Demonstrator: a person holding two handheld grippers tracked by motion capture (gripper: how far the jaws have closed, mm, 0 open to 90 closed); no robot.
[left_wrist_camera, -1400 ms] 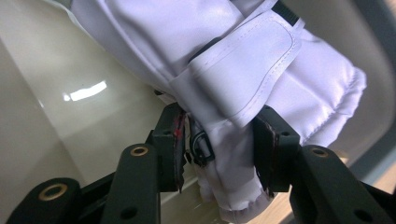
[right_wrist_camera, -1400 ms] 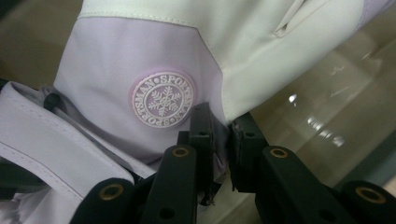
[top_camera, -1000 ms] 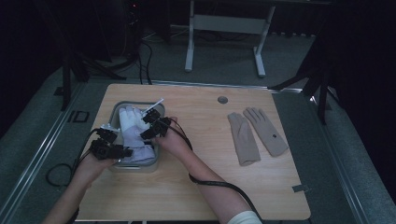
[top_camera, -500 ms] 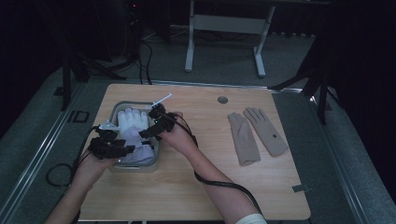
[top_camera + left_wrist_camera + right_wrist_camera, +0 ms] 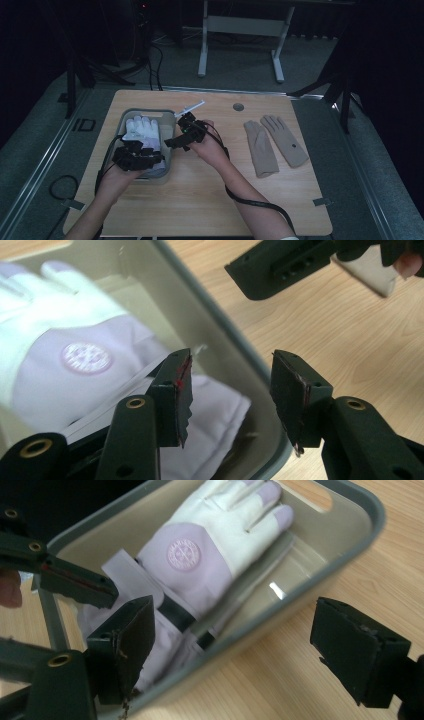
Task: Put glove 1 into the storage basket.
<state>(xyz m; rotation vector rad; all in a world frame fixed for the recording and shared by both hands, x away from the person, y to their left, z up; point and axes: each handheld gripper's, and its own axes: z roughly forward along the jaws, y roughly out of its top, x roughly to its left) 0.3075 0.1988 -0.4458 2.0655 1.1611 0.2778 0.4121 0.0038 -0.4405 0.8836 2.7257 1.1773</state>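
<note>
The white glove (image 5: 142, 131) lies in the grey bin (image 5: 168, 116), long axis away from the person. The left gripper (image 5: 145, 159), jaws apart and empty, hangs over its cuff end, nearer. The right gripper (image 5: 176, 142), jaws just opened wide with nothing between them, sits beside the bin's right wall.

The white glove's (image 5: 90, 365) cuff is cut off by the left gripper view's lower edge.
</note>
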